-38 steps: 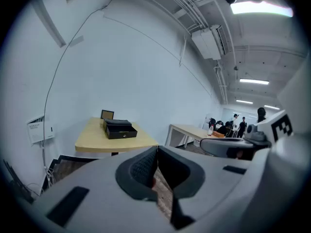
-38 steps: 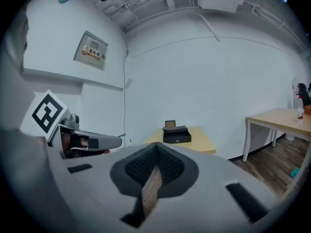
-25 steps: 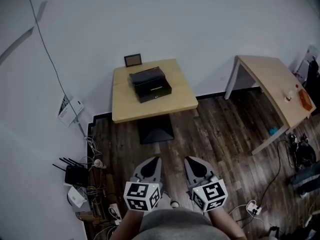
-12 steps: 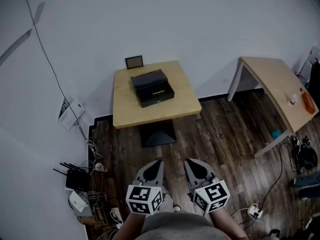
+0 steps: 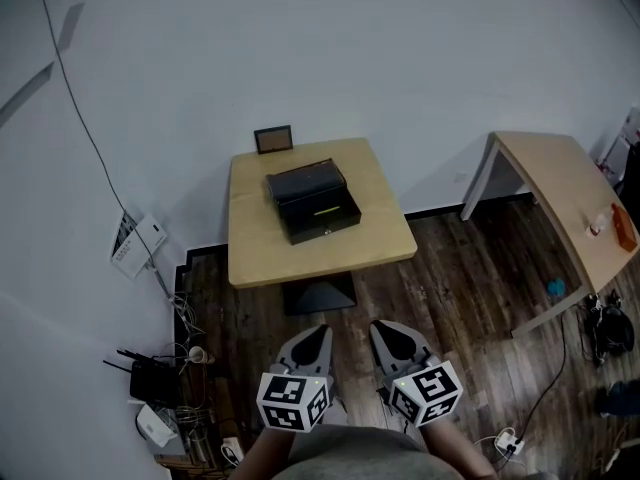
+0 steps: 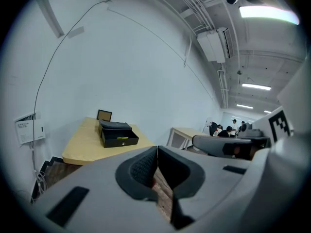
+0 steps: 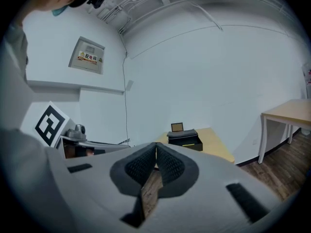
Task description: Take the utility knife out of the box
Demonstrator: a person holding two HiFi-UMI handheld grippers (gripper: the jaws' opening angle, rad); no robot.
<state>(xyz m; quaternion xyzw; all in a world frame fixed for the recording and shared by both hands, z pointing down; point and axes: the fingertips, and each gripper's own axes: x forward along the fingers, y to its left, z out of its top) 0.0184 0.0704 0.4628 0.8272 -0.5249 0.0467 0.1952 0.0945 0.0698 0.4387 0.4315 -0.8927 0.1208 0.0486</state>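
Observation:
A black box (image 5: 312, 201) with its lid raised sits on a square wooden table (image 5: 380, 238) by the wall. A thin yellowish utility knife (image 5: 326, 210) lies inside it. The box also shows in the left gripper view (image 6: 118, 134) and the right gripper view (image 7: 185, 140). My left gripper (image 5: 313, 332) and right gripper (image 5: 388, 330) hang side by side low over the floor, well short of the table. Both are shut with nothing between the pads.
A small dark picture frame (image 5: 273, 139) stands at the table's far edge. A second wooden table (image 5: 570, 208) is at the right. A router (image 5: 148, 383), cables and a power strip (image 5: 507, 442) lie on the dark wood floor (image 5: 450, 288).
The table and box have come nearer and lower in the head view as I moved toward them. Both grippers stay shut and side by side.

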